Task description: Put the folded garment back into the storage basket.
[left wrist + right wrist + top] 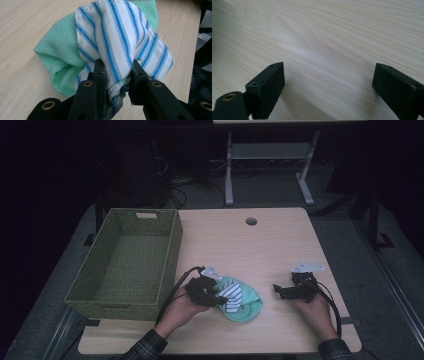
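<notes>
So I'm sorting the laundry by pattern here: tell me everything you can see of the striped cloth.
The striped cloth is white with blue stripes of differing widths and a stitched hem, a thin woven fabric by the look of it. It is bunched into folds and pinched near its lower end between the left tongs, whose jaws press on it. It lies over a green textured cloth on the wooden table, to the right of the green woven basket.

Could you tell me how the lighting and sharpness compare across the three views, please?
High view: dim overall, the room behind nearly black, the table and green basket only softly lit. Left gripper view: bright and even, the striped cloth crisp between the left gripper jaws, with the green cloth behind it. Right gripper view: bright, wood grain sharp, a soft shadow beneath the open right gripper.
</notes>
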Available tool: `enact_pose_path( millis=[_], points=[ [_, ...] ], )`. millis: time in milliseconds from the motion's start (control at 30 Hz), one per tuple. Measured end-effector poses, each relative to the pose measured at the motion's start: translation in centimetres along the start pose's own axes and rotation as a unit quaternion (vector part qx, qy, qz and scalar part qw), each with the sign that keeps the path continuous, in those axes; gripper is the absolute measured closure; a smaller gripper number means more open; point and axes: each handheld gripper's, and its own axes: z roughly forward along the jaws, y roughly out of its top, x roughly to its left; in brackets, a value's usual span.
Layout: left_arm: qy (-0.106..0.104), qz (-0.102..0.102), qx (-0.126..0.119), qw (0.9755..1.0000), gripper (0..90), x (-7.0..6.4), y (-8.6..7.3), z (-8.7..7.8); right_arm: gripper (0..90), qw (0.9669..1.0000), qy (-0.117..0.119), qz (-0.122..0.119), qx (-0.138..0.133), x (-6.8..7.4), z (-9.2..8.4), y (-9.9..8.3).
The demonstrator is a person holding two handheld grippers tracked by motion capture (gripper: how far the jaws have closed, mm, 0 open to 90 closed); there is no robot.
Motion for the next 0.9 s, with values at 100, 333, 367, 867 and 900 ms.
enact_pose_path(
  millis=[100,333,367,867,900],
  points=[
    [0.001,-0.008,-0.012,0.9999,71.3,0.0,0.4,-0.7,10.4,1.0,0.0,0.0,0.0,0.0,0.0,0.0],
    [0.001,-0.003,-0.023,0.9997,71.3,0.3,1.7,-2.8,10.5,1.0,-0.001,-0.001,0.0,0.0,0.0,0.0],
    [0.002,-0.004,-0.025,0.9997,71.3,0.4,1.9,-3.2,10.4,1.0,-0.001,0.0,0.0,0.0,0.0,0.0],
    [0.009,-0.009,-0.045,0.9989,71.1,2.1,3.6,-7.4,10.2,1.0,-0.002,-0.001,0.0,0.0,0.0,0.0],
    [0.013,-0.008,-0.047,0.9988,71.2,2.3,3.6,-7.8,10.2,1.0,-0.002,-0.001,0.0,0.0,0.0,0.0]
  ],
)
